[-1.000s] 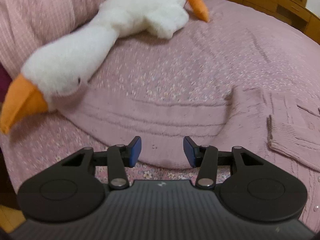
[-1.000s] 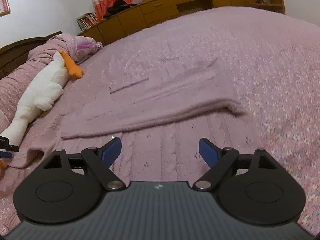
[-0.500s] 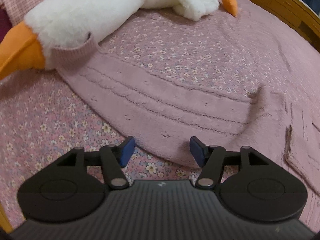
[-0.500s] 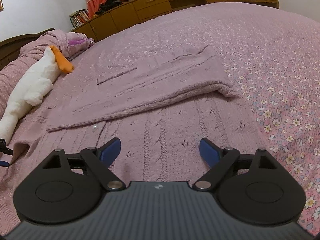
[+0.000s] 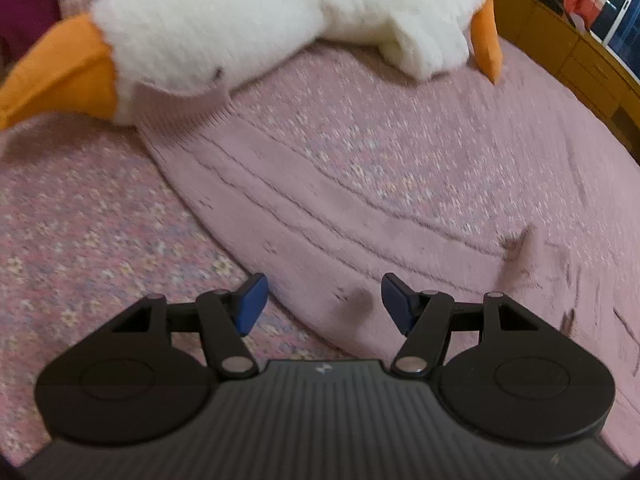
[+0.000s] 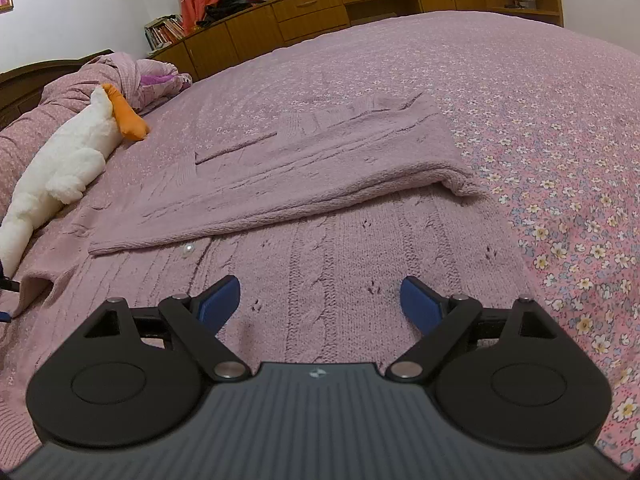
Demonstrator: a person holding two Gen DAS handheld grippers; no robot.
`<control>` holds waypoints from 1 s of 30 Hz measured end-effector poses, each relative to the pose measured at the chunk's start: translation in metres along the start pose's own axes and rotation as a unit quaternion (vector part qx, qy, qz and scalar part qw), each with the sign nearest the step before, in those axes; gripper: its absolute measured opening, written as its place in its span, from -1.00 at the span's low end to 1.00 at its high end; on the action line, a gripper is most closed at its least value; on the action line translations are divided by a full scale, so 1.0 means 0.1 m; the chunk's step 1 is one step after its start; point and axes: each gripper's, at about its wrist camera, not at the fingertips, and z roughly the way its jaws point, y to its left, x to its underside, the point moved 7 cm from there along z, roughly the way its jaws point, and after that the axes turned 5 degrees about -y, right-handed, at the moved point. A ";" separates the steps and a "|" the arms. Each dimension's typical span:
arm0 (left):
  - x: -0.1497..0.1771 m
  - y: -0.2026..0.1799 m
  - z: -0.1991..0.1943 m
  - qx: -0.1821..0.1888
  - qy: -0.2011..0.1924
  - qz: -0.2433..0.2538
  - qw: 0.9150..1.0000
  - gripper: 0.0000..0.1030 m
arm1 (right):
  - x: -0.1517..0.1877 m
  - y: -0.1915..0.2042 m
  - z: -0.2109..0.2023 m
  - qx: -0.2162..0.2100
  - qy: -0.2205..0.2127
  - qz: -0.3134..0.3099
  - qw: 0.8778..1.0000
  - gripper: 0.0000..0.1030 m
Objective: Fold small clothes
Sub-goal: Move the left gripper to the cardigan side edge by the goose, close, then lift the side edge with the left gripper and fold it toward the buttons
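Observation:
A pink cable-knit cardigan (image 6: 340, 256) lies flat on the bed, with one sleeve (image 6: 320, 176) folded across its body. In the left wrist view its other sleeve (image 5: 320, 216) stretches out toward the plush goose, its ribbed cuff (image 5: 184, 124) touching the goose's head. My left gripper (image 5: 324, 302) is open and empty, low over this sleeve near its lower edge. My right gripper (image 6: 320, 300) is open and empty, low over the cardigan's body by its hem.
A white plush goose (image 5: 248, 20) with an orange beak lies along the pillows; it also shows in the right wrist view (image 6: 68, 160). The pink floral bedspread (image 6: 560, 160) covers the bed. Wooden cabinets (image 6: 360, 12) line the far wall.
My left gripper has moved along the sleeve toward the cuff and the goose, and its jaws have opened wider. My right gripper has edged forward over the cardigan's body.

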 end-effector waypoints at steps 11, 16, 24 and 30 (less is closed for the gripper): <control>-0.11 -0.12 0.31 0.018 0.001 0.044 0.999 0.70 | 0.01 0.03 0.03 0.002 -0.002 -0.011 1.000 0.80; -0.08 -0.23 0.31 -0.013 -0.034 0.107 0.994 -0.29 | 0.01 0.03 0.04 0.002 -0.003 -0.012 1.000 0.80; -0.36 -0.24 -0.11 -0.020 -0.136 0.113 0.984 -0.70 | -0.01 0.02 0.05 -0.002 -0.006 -0.006 1.000 0.80; -0.63 -0.42 -0.56 -0.002 -0.202 0.134 0.970 -0.70 | -0.02 0.01 0.05 -0.004 -0.007 -0.003 1.000 0.80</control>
